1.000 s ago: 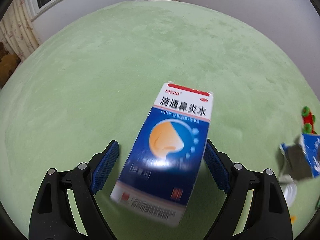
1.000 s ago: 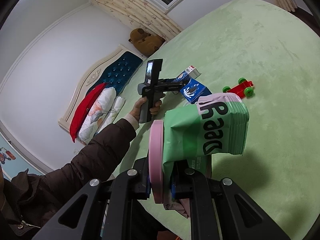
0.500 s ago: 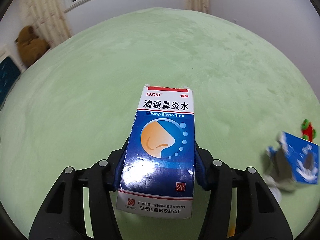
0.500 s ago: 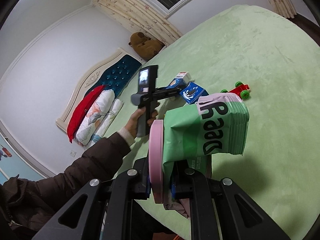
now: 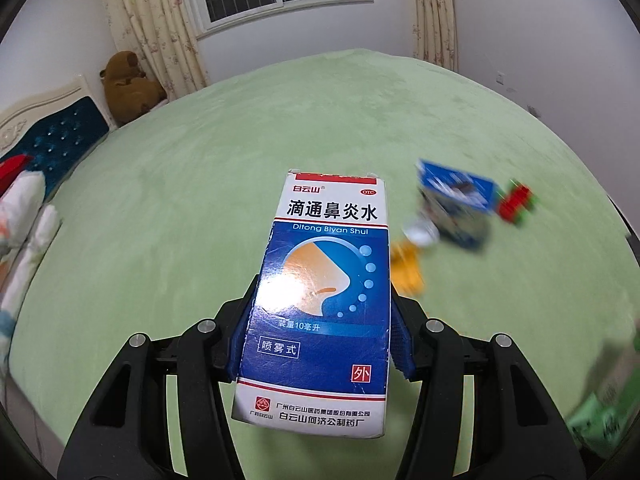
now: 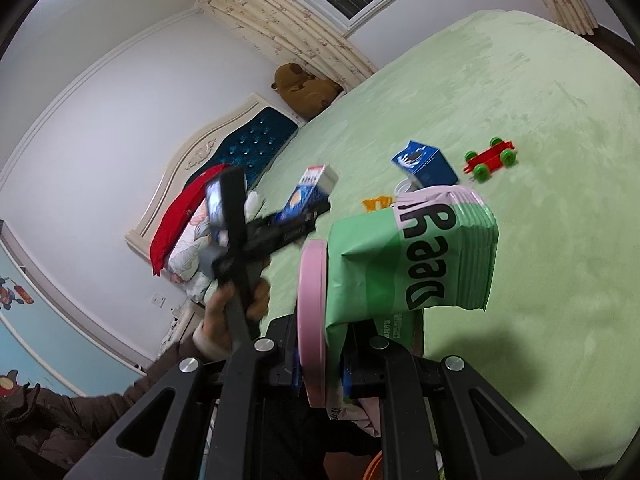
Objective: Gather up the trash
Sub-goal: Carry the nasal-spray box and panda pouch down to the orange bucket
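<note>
My left gripper point(image 5: 320, 332) is shut on a blue and white nasal spray box point(image 5: 324, 288) and holds it above the green bedspread point(image 5: 200, 184). The box also shows in the right wrist view point(image 6: 310, 196), lifted in the left gripper point(image 6: 316, 208). My right gripper point(image 6: 328, 364) is shut on a green and pink bag point(image 6: 416, 256) with a pink ring at its mouth. On the bed lie a blue carton point(image 6: 424, 162), an orange wrapper point(image 6: 376, 203) and a white scrap point(image 5: 420, 234).
A red toy car with green wheels point(image 6: 490, 159) sits beside the blue carton. A brown plush bear point(image 5: 128, 88) sits by the curtains. The blue headboard point(image 5: 52, 140) and pillows point(image 5: 24, 216) are at the left.
My left gripper closed on the nasal spray box, lifted it and swung left and back. The right gripper and its bag stayed still.
</note>
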Available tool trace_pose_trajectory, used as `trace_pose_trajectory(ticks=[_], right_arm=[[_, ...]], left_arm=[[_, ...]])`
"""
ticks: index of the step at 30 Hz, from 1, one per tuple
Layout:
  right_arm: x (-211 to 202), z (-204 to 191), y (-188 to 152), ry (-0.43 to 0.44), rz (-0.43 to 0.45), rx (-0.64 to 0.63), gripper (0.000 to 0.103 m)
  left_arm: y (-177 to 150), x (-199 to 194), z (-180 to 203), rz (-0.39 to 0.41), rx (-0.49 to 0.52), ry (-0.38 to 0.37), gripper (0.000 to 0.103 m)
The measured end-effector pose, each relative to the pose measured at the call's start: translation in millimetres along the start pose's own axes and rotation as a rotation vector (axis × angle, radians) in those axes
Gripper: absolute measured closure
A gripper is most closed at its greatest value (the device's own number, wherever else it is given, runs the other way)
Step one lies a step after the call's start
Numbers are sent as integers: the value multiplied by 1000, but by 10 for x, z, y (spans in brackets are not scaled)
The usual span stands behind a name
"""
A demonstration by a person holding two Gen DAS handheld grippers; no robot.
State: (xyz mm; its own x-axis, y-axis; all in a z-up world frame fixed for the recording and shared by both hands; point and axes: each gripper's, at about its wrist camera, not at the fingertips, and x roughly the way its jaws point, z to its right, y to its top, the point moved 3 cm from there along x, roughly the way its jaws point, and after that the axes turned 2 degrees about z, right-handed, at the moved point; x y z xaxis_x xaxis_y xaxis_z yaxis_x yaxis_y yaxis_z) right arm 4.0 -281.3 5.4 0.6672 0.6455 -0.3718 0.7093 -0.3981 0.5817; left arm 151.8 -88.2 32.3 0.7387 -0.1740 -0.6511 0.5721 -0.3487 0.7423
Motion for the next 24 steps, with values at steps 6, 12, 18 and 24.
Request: trace_pose_trajectory(ticks=[6, 12, 18, 24], right_arm=[[-112, -107, -188, 3, 3, -9, 90], [-194, -151, -397, -6, -3, -15, 90], [-299, -196, -640, -12, -27, -27, 90], [-383, -247, -875, -22, -60, -44, 90]], left_arm=[[-526, -422, 267, 2, -8, 32, 49], [-862, -734, 401, -8, -22, 8, 49], [-1232, -1011, 578, -29, -39, -74, 49], [-1632, -1225, 799, -34, 7, -130, 49]])
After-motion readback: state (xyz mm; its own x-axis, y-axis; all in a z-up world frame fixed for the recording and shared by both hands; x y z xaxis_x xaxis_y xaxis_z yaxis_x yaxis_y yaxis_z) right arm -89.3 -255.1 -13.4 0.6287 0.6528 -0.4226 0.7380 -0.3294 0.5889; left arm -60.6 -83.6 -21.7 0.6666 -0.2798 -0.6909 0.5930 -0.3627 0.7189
